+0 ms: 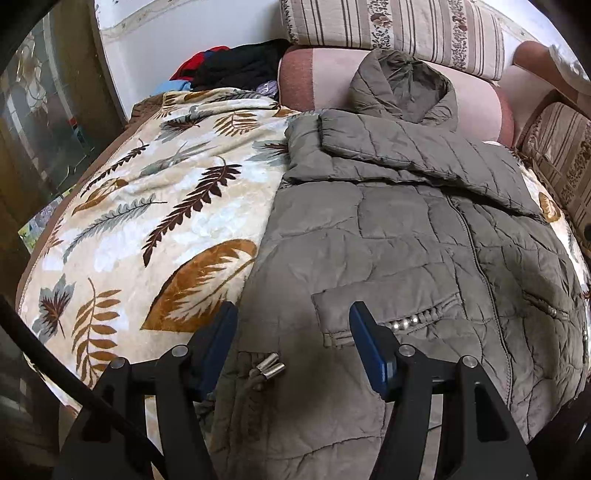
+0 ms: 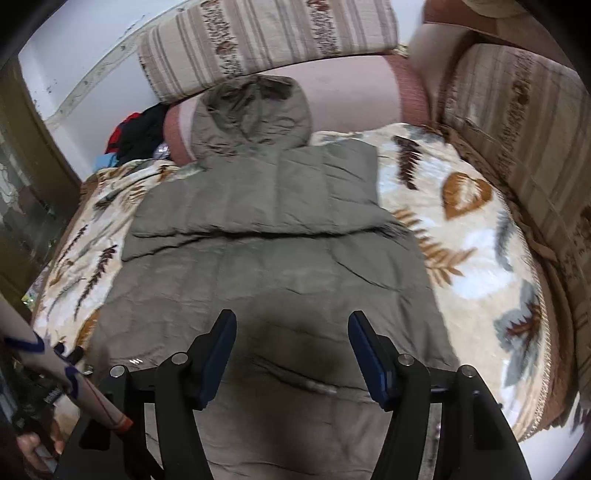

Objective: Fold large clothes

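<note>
- While both sets of my fingers hang over the near end of the jacket point(image 1: 406, 236), neither one is gripping anything: left fingers point(image 1: 293, 343) are spread wide, right fingers point(image 2: 291, 354) are spread wide too.
- That jacket is a big olive-grey quilted puffer, lying flat on the leaf-print blanket point(image 1: 147, 206) that covers the bed.
- Its hood point(image 1: 402, 85) sits at the far end, propped against a pink bolster point(image 1: 317, 77), with striped floral cushions point(image 1: 391, 33) behind that.
- From the left wrist view, one sleeve point(image 1: 388, 151) is already folded across the chest, running at a slant from the jacket's left edge toward the right.
- Zipper line point(image 1: 476, 258) runs down the front, and there's a flap pocket point(image 1: 388, 317) with shiny studs right past my left fingers.
- Two little metal cord ends point(image 1: 271, 363) lie on the hem between the left fingers.
- Right wrist view is kinda blurry, but the same jacket point(image 2: 273, 258) fills the middle, hood point(image 2: 255, 110) up top, blanket point(image 2: 472, 236) showing on both sides.
- Off in the far left corner there's a pile of dark and red clothes point(image 1: 229, 66).
</note>
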`<action>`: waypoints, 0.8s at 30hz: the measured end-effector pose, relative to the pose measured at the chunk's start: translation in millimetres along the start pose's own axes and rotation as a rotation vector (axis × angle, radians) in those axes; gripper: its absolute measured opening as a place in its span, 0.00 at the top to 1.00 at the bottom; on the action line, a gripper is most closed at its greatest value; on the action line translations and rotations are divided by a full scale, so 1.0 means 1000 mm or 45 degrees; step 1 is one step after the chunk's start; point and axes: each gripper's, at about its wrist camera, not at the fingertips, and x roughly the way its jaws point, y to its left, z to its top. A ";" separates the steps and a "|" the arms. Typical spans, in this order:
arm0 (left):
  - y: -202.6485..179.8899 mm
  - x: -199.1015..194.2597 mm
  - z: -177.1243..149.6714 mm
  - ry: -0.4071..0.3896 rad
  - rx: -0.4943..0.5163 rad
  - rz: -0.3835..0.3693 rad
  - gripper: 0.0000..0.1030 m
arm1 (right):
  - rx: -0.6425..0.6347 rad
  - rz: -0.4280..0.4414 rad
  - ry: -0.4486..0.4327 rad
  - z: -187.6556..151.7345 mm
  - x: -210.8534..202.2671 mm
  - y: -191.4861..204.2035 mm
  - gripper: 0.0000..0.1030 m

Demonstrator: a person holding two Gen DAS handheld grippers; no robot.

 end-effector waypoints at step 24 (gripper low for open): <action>0.013 0.023 0.045 -0.081 -0.027 -0.030 0.38 | -0.241 0.132 -0.117 0.125 -0.018 0.154 0.30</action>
